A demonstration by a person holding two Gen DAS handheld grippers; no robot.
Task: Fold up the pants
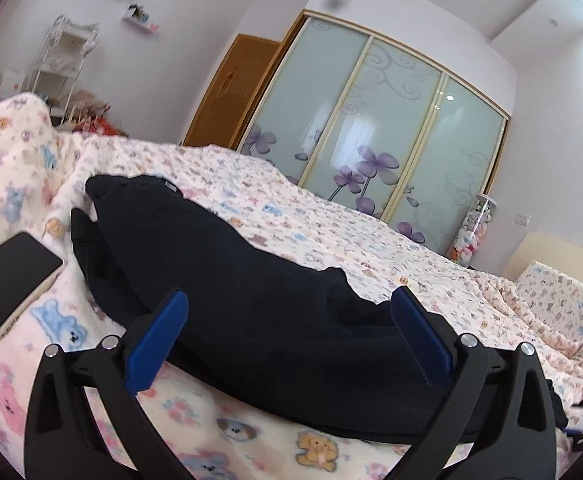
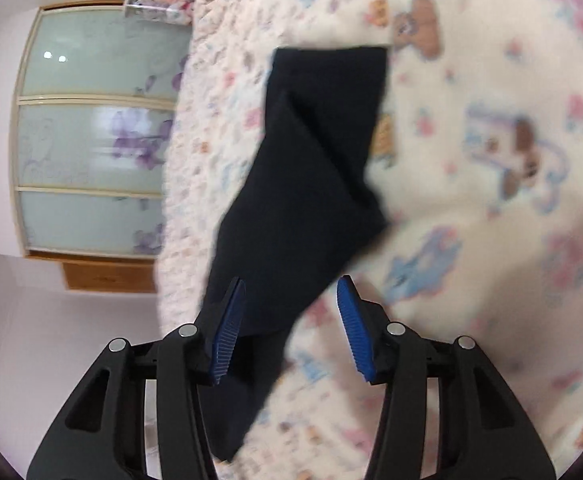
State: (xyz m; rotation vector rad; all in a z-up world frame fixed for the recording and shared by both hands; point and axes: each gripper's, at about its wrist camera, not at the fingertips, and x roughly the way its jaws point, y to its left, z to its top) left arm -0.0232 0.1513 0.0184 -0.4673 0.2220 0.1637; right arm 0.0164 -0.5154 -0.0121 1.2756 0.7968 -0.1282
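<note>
Dark navy pants [image 1: 251, 280] lie stretched across a bed with a cartoon-print blanket [image 1: 331, 216], in the left wrist view. My left gripper [image 1: 287, 308] is open, its blue fingers standing on either side of the pants' near part, low over the fabric. In the right wrist view a leg of the pants [image 2: 307, 168] lies on the blanket [image 2: 471, 160] with a fold crease in it. My right gripper [image 2: 291, 300] is open, its fingers either side of the leg's near end. This view is blurred.
A black phone [image 1: 7, 280] lies on the blanket to the left of the pants. A wardrobe with frosted floral sliding doors [image 1: 371, 120] stands beyond the bed, and it also shows in the right wrist view [image 2: 91, 132]. A pillow [image 1: 559, 292] is at the right.
</note>
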